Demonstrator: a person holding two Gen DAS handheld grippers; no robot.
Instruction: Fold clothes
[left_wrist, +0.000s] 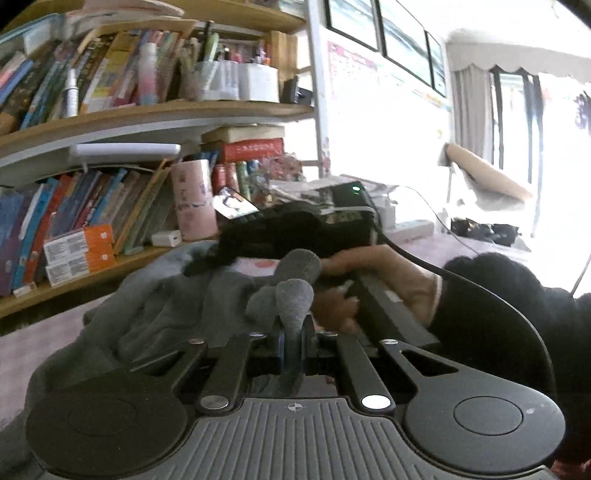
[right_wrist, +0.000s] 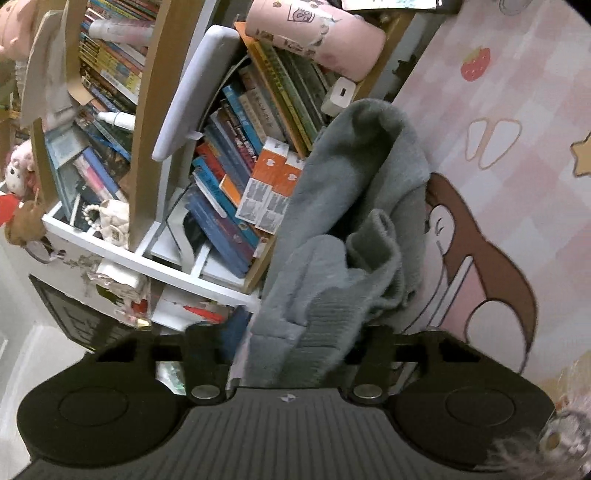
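A grey knitted garment (left_wrist: 155, 295) lies bunched on the pink cartoon-print mat (right_wrist: 517, 122), against the bookshelf. My left gripper (left_wrist: 291, 332) is shut on a fold of it, and a roll of the grey cloth (left_wrist: 295, 291) stands up out of the jaws. Just right of that, a person's hand (left_wrist: 373, 269) in a dark sleeve holds the other tool. In the right wrist view the garment's ribbed hem (right_wrist: 317, 343) fills the gap of my right gripper (right_wrist: 295, 354) and hides both fingertips, so I cannot see whether the pads press on it.
A wooden bookshelf (left_wrist: 155, 114) packed with books stands close behind the garment. A pink cup (left_wrist: 194, 199), a white charger (left_wrist: 166, 238) and orange-white boxes (right_wrist: 269, 184) sit on it. A black device (left_wrist: 347, 218) with a green light and a black cable (left_wrist: 480, 288) are at the right.
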